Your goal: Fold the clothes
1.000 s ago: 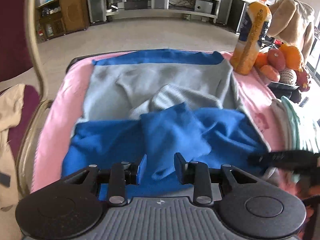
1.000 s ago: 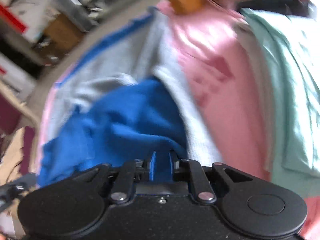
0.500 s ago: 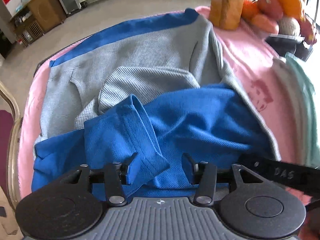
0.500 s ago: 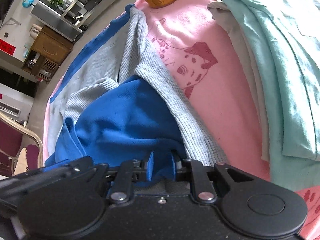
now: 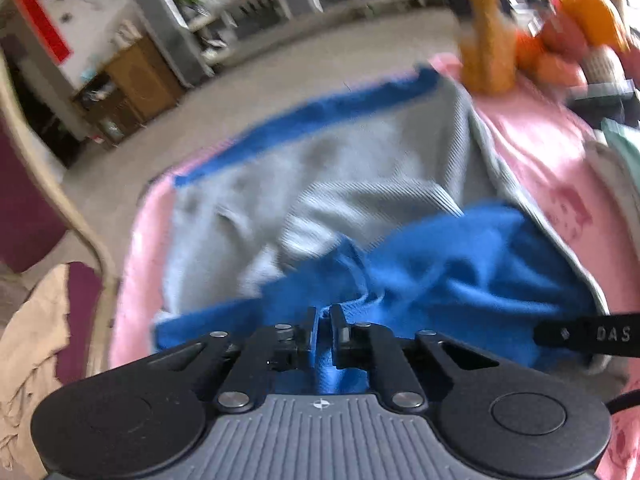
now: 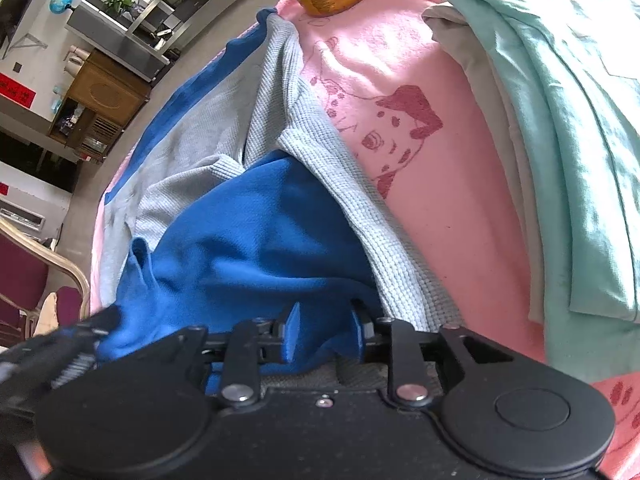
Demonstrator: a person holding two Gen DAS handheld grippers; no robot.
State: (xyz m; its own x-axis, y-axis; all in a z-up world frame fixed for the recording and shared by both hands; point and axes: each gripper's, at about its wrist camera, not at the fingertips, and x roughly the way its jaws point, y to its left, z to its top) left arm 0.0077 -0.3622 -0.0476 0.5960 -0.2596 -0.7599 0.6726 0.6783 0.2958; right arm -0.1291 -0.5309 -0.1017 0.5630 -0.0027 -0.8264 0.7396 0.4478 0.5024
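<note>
With the blue-and-grey sweater (image 5: 400,200) lying on the pink-covered bench (image 6: 460,208), the left gripper (image 5: 324,320) is pinching its near blue hem while the right gripper (image 6: 324,332), fingers spread, is straddling cloth, likely needing to close before folding.

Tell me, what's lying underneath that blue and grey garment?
Under the blue and grey garment lies a pink cloth printed with a red cartoon animal. It shows along the garment's right and left sides. Whatever sits beneath the pink cloth is covered and cannot be seen.
</note>
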